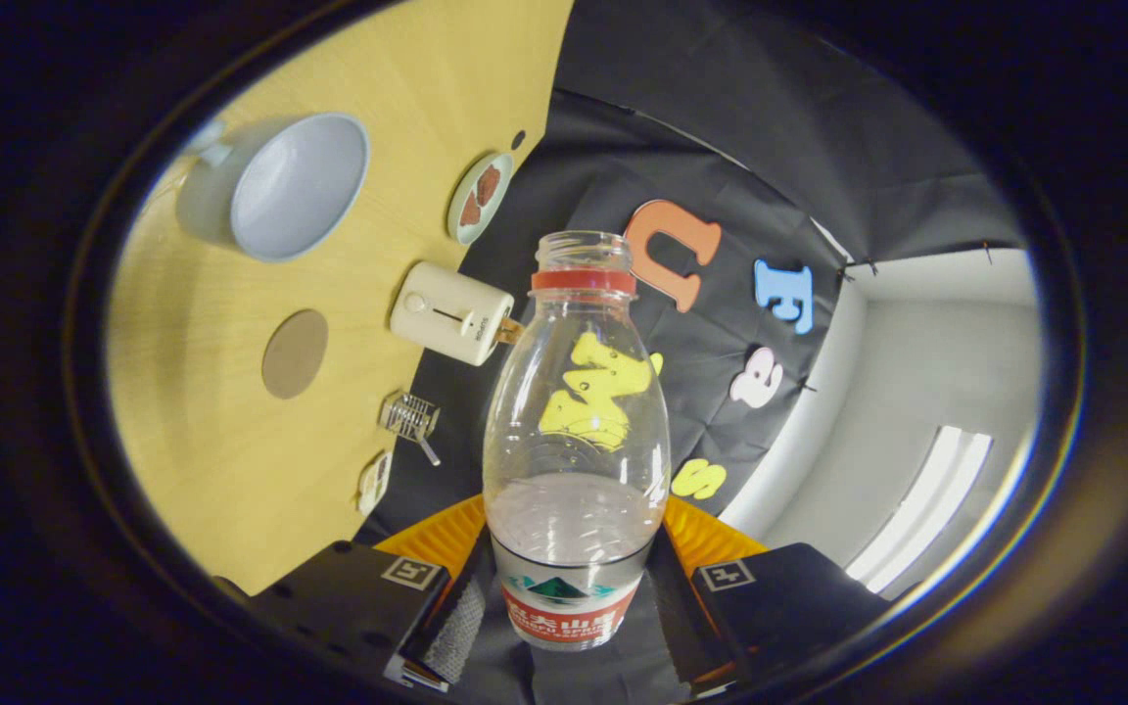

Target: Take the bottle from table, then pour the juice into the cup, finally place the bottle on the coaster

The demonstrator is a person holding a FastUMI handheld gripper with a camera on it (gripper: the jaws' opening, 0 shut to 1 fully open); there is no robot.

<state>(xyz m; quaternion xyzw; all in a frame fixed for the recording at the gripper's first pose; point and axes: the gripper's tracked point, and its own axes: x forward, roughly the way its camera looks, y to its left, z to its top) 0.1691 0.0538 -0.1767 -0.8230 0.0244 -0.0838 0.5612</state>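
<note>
Hand-held gripper [572, 612] pinching uncapped bottle [576, 411] between both fingers – cup [295, 186] and coaster [295, 353] well beyond, on table [221, 460]

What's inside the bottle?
The bottle, held between the gripper fingers, has clear liquid in its lower part; above that it looks empty. Its label hides the bottom.

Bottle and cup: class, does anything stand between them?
Nothing visible does. The bottle is held between the fingers, lifted; bare table lies toward the cup. The toaster sits aside.
</note>
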